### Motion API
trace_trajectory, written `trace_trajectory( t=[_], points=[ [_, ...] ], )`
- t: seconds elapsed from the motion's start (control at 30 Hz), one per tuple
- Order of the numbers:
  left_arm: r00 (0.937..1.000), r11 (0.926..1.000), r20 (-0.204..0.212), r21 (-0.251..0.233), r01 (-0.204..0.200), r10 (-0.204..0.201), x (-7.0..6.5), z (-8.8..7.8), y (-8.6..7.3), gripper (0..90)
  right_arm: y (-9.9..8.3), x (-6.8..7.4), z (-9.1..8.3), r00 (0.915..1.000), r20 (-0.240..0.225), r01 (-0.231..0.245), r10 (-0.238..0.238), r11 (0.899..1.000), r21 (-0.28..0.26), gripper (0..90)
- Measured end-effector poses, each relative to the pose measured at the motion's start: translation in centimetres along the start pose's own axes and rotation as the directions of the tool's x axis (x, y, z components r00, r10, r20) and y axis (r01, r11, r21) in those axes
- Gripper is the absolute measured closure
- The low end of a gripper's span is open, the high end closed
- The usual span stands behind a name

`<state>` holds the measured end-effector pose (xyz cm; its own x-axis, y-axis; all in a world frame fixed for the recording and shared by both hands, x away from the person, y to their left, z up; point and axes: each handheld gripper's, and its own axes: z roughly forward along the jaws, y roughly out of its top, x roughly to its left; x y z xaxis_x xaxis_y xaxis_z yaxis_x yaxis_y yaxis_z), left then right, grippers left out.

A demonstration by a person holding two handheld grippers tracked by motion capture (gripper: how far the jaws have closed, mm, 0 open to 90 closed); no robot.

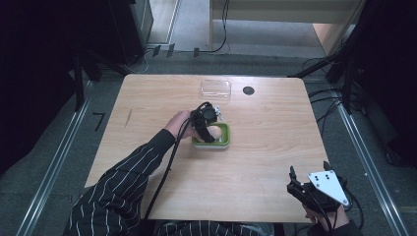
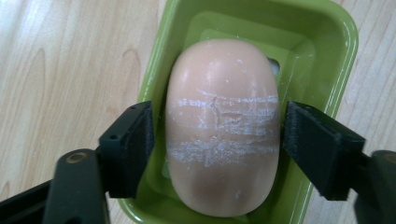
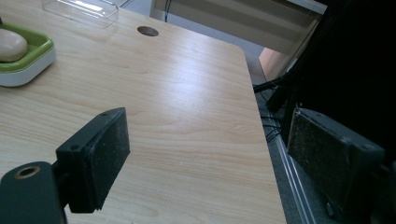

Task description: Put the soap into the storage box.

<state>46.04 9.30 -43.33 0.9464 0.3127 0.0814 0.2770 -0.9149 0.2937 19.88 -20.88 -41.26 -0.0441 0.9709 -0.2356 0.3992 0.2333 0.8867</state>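
That pale pink oval soap bar [image 2: 223,126] in the green plastic dish [image 2: 343,56] looks slick and dense; left gripper [image 2: 217,135] straddles its middle, jaws apart, barely clear of its 2 long sides; right gripper [image 3: 210,154] wide open, empty.

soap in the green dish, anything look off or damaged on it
Yes. The soap lies in the green dish and has rough whitish scuff bands across its middle, level with the left gripper pads, which stand just off its sides. The clear lid lies apart, farther back on the table.
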Motion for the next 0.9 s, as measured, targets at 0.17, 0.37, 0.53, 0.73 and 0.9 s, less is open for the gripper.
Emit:
trace_trajectory(
  t=[0.17, 0.37, 0.53, 0.73, 0.9],
  points=[
    [1.0000, 0.9999, -0.004, 0.010, 0.003, -0.003, 0.0, -0.9, 0.0, 13.8, 0.0, 0.0, 0.0, 1.0000, 0.000, -0.001, 0.001, 1.000, -0.002, 13.6],
    [0.9999, 0.9983, -0.006, 0.057, 0.015, -0.014, -0.4, -1.8, 0.1, 8.7, 0.0, 0.0, 0.0, 1.0000, -0.004, 0.000, 0.000, 1.000, -0.004, 13.6],
    [0.9991, 0.9955, -0.013, 0.085, 0.041, -0.040, -0.7, -2.3, -0.3, 4.6, 0.1, 0.0, 0.1, 1.0000, -0.004, 0.000, 0.000, 1.000, -0.007, 13.6],
    [0.9979, 0.9925, -0.015, 0.104, 0.064, -0.063, -1.0, -2.8, -1.0, 3.6, 0.1, 0.0, 0.2, 1.0000, -0.008, -0.003, 0.003, 1.000, -0.009, 13.6],
    [0.9951, 0.9888, -0.023, 0.112, 0.098, -0.096, -1.3, -3.2, -1.8, 2.4, 0.2, 0.1, 0.2, 0.9999, -0.013, -0.005, 0.005, 1.000, -0.012, 13.6]
  ],
)
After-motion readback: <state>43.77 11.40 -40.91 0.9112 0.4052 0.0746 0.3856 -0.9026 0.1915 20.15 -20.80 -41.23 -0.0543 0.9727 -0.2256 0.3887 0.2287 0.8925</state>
